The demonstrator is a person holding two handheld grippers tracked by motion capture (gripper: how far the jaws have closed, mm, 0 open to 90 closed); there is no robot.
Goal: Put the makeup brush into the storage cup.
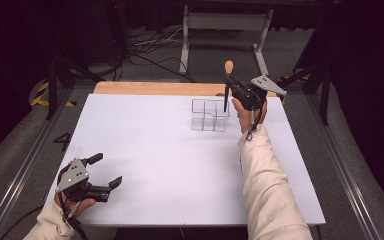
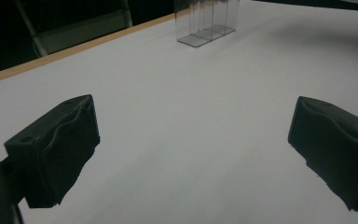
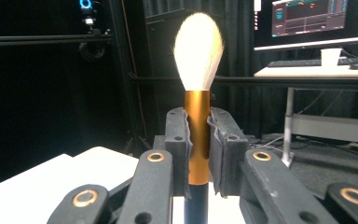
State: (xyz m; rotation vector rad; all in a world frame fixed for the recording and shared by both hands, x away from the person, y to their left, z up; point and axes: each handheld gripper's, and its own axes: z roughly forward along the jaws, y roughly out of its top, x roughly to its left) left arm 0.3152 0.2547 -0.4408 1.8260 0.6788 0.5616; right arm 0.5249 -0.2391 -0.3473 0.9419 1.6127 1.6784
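White table: one organizer, right tongs clamping one brush, left tongs wide.

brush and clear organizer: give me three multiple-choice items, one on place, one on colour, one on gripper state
1. Where is the brush?
A. upright over the clear organizer
B. flat on the table
C. in the left hand-held gripper

2. What colour is the brush's metal collar?
A. silver
B. copper-orange
C. green

3. How does the left hand-held gripper stand?
A. shut on the brush
B. shut on nothing
C. open, holding nothing

Answers: 1 A, the right hand-held gripper holds it bristles-up, handle tip over the organizer. 2 B, the right gripper view shows the orange band. 3 C, its jaws stand wide apart above the white table.
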